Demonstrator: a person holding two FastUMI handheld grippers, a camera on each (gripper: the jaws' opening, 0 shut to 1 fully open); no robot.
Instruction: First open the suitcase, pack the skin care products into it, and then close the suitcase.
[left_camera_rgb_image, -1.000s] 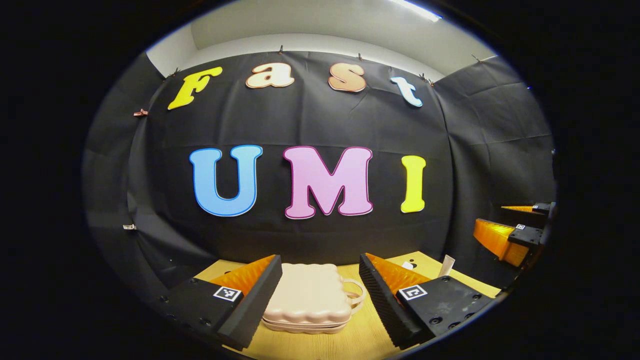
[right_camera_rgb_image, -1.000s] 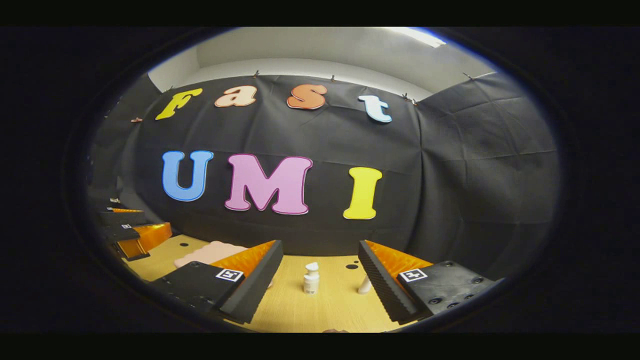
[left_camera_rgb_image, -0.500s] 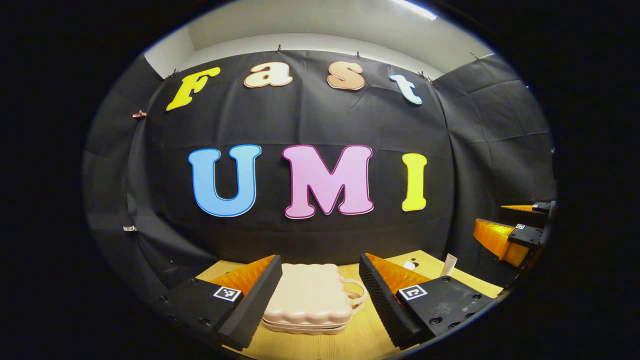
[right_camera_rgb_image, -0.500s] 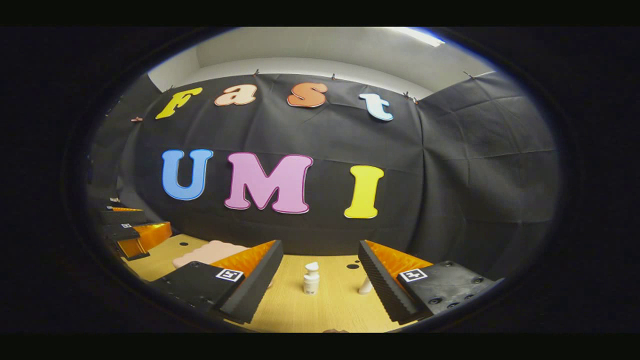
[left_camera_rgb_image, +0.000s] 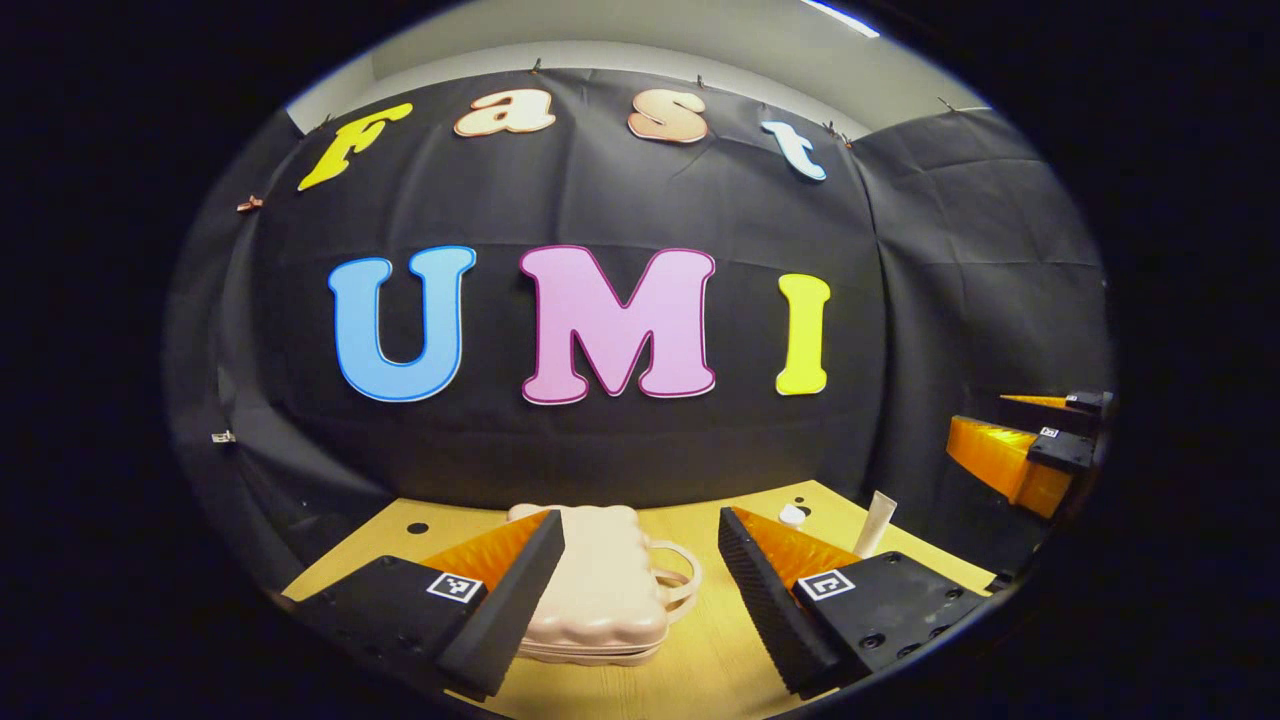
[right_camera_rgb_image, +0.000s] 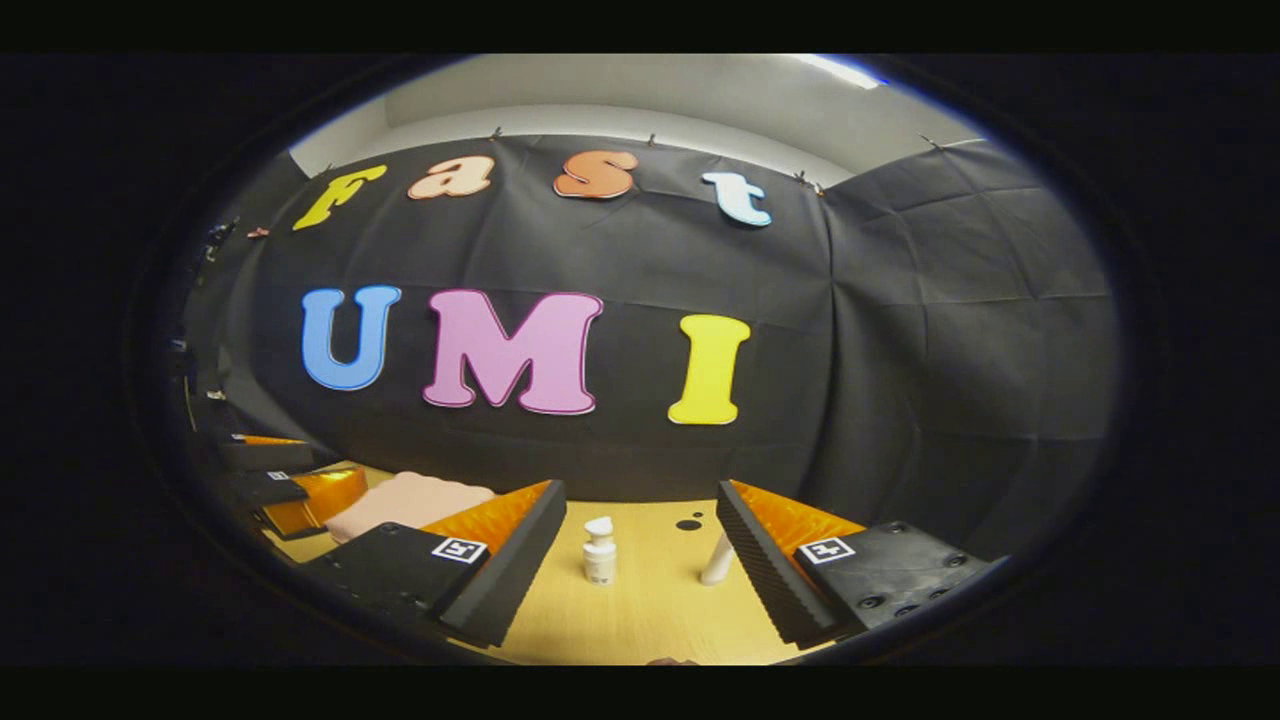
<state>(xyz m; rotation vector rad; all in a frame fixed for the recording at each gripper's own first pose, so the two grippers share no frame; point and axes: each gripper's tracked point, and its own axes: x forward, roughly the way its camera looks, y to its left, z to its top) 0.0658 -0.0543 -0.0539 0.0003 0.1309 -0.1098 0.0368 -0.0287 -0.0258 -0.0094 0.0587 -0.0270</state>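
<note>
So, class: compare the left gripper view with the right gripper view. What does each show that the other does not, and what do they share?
Left gripper view: the pink suitcase seen from the front, lid shut, with its handle showing between the fingers of the open left tongs. Right gripper view: a small white pump bottle standing upright on the table, ahead of the open right tongs. Shared: the suitcase, the white tube standing on end, the wooden table and both tongs.
</note>
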